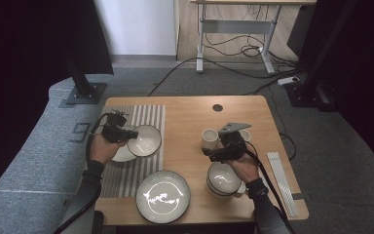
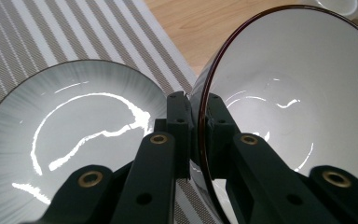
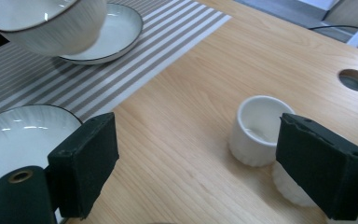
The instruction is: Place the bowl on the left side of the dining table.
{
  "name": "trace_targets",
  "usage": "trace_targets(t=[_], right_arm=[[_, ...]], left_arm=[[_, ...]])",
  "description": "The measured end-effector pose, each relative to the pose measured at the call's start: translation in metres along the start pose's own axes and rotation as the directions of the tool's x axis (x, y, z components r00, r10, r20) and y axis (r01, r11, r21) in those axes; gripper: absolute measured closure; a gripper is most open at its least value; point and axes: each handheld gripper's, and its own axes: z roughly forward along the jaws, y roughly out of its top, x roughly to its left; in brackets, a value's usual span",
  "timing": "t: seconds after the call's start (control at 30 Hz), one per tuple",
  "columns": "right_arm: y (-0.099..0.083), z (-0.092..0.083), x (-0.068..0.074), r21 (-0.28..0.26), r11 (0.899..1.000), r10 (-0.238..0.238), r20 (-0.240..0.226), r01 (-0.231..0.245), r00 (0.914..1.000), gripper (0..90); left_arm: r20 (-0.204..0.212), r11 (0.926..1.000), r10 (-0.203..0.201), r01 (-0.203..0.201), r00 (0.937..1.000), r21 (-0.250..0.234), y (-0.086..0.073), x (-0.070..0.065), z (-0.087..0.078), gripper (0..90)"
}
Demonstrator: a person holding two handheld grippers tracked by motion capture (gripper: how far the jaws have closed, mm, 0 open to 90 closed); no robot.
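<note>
My left gripper (image 1: pixel 126 133) is shut on the rim of a white bowl with a dark edge (image 1: pixel 144 141), holding it in the air above the striped placemat (image 1: pixel 146 117). In the left gripper view the jaws clamp that bowl's rim (image 2: pixel 200 135), and a shallow plate (image 2: pixel 74 140) lies on the mat below. My right gripper (image 1: pixel 213 153) stands open over the bare wood, beside a white ribbed cup (image 3: pixel 258 130). A second white cup (image 3: pixel 291 184) sits partly behind the right jaw. The lifted bowl (image 3: pixel 46 25) and the plate (image 3: pixel 112 30) appear at top left of the right gripper view.
A large plate (image 1: pixel 163 196) rests at the table's front edge, half on the mat. Another bowl (image 1: pixel 224 179) sits under the right hand. A cable hole (image 1: pixel 217 107) marks the far side. White strips (image 1: pixel 281 180) lie along the right edge.
</note>
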Motion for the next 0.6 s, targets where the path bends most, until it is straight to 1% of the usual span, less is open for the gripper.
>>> trace_targets(t=[0.1,0.23,0.4,0.6], right_arm=[[-0.005,-0.006,-0.004,-0.006,1.0,0.008,0.017,-0.008,0.9998,11.9],[-0.014,-0.012,-0.008,-0.005,1.0,0.007,0.042,-0.007,0.9991,11.1],[-0.026,-0.018,-0.014,-0.014,0.999,0.033,0.061,-0.032,0.9976,10.9],[-0.039,-0.025,-0.019,-0.033,0.998,0.055,0.081,-0.052,0.9952,11.0]], left_arm=[[-0.001,0.9999,-0.013,0.013,0.9999,-0.002,-0.001,0.005,-0.002,83.6],[-0.011,0.9996,-0.027,0.027,0.9996,-0.002,-0.001,0.013,-0.005,83.5],[-0.017,0.9984,-0.056,0.056,0.9983,-0.004,-0.001,0.024,-0.007,83.6],[-0.027,0.9972,-0.074,0.074,0.9969,-0.006,-0.001,0.033,-0.008,83.6]])
